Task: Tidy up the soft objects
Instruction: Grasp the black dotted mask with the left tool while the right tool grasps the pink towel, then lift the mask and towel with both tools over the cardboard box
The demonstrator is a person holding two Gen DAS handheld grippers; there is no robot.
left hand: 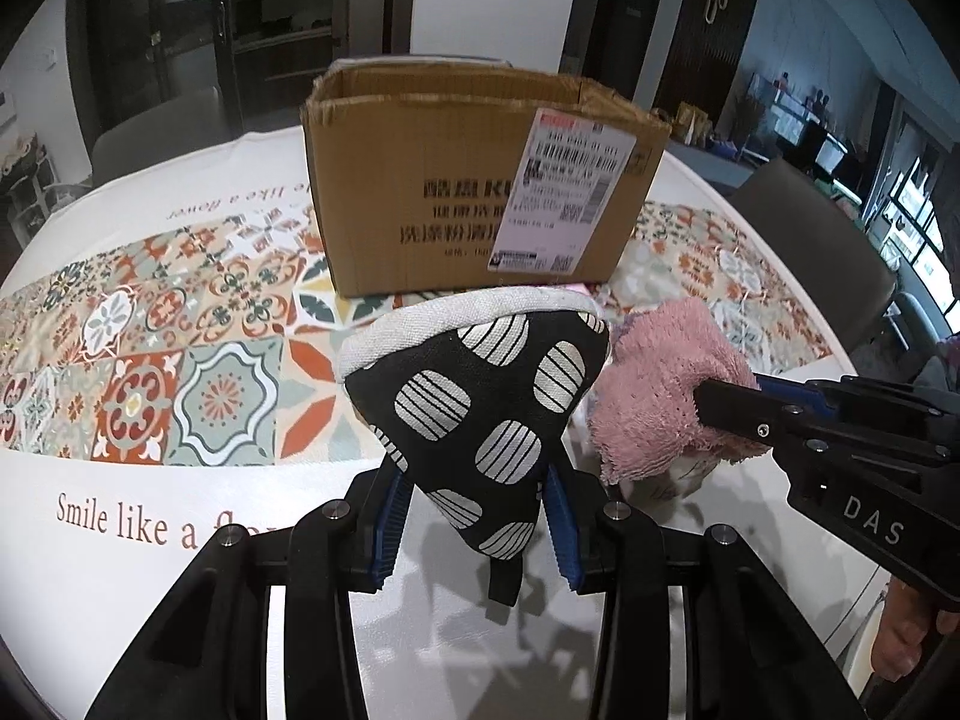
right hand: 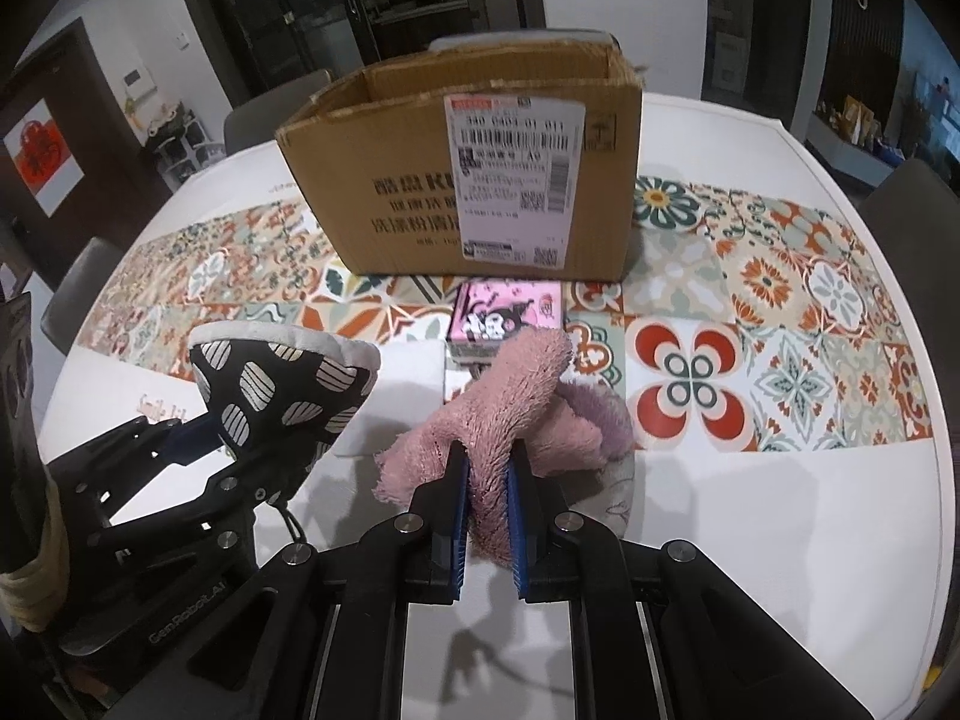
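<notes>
We have the left tool (left hand: 477,516) clamped on the narrow end of the black patterned oven mitt (left hand: 480,402), whose white-trimmed cuff fans out toward twelve o'clock, and the right tool (right hand: 487,504) clamped on the pink fluffy cloth (right hand: 510,396), which bunches up between the blue pads and spills toward twelve and two o'clock. Both pieces appear to hang clear of the counter (right hand: 750,516), so our step, as we judge it, is carrying them to the cardboard box (right hand: 468,174) that stands open-topped at twelve o'clock. To do this well we should raise each piece above the box rim before moving forward, keep both grips firm since soft fabric slips and droops, and hold the two tools apart so the mitt and cloth do not tangle. Just beyond the cloth a small pink cartoon-printed box (right hand: 510,315) sits on the patterned runner (right hand: 780,300), close against the cardboard box's front wall, and trailing fabric could brush it
</notes>
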